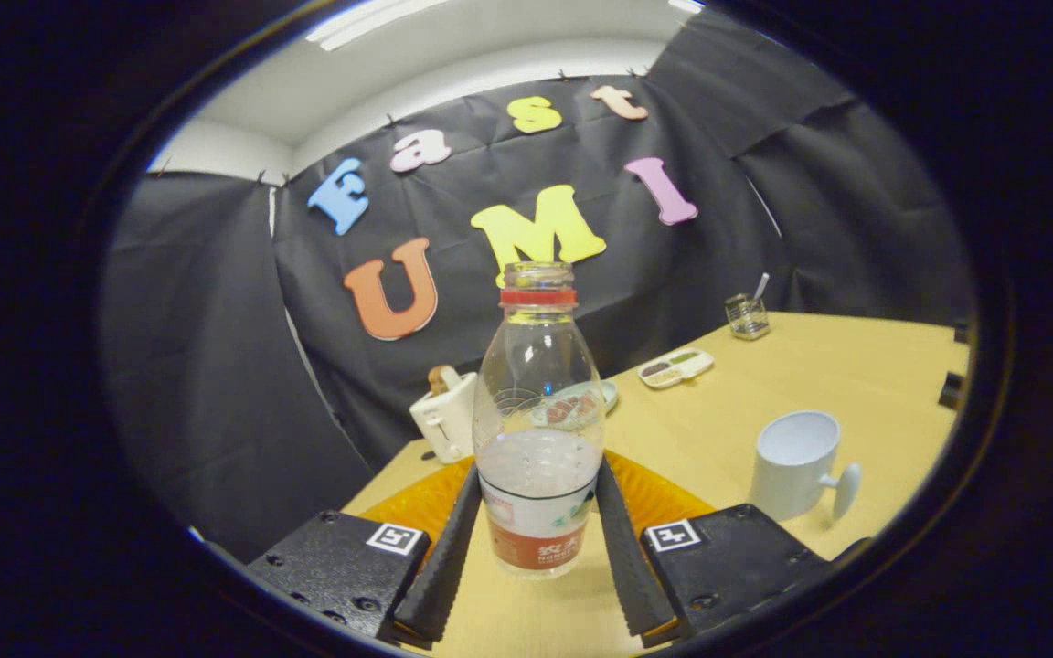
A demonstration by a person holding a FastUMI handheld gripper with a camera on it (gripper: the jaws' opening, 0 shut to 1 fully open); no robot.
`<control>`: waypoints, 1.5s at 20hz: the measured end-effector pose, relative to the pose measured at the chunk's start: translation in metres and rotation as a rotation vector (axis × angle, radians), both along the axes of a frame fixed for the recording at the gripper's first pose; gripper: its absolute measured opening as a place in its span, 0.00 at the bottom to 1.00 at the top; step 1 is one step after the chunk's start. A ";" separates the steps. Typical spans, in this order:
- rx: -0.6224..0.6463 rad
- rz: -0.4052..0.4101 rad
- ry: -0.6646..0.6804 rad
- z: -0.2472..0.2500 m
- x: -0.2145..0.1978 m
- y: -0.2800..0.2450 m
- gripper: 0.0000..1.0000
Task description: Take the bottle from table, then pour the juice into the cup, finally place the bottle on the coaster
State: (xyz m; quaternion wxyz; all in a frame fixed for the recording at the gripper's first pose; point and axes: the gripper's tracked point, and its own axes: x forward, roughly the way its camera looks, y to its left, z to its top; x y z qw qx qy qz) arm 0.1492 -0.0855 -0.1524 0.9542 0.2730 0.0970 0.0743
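Note:
A clear plastic bottle (537, 411) stands upright between my fingers, uncapped, with a red ring at its neck and pale liquid filling roughly its lower third. My gripper (537, 468) is shut on it, one finger pressed against each side at label height. An orange coaster (417, 507) lies just beyond the bottle, partly hidden behind it and the fingers. A white cup (793, 461) with its handle turned toward me stands to the right of the fingers, empty as far as I can see. Whether the bottle's base touches the table I cannot tell.
The wooden table (856, 366) stretches away to the right. A small white toaster-like box (444, 416) sits behind the coaster on the left. A shallow dish (675, 367) and a small glass holder (748, 316) stand farther back. Black cloth closes the booth behind.

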 end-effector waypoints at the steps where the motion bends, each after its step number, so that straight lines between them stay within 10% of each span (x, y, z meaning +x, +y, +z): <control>1: 0.075 0.031 -0.011 0.005 0.001 0.006 0.74; 16: 0.793 -0.104 0.094 -0.029 0.016 -0.030 0.74; 30: 1.147 -0.175 0.133 -0.029 0.023 -0.047 0.73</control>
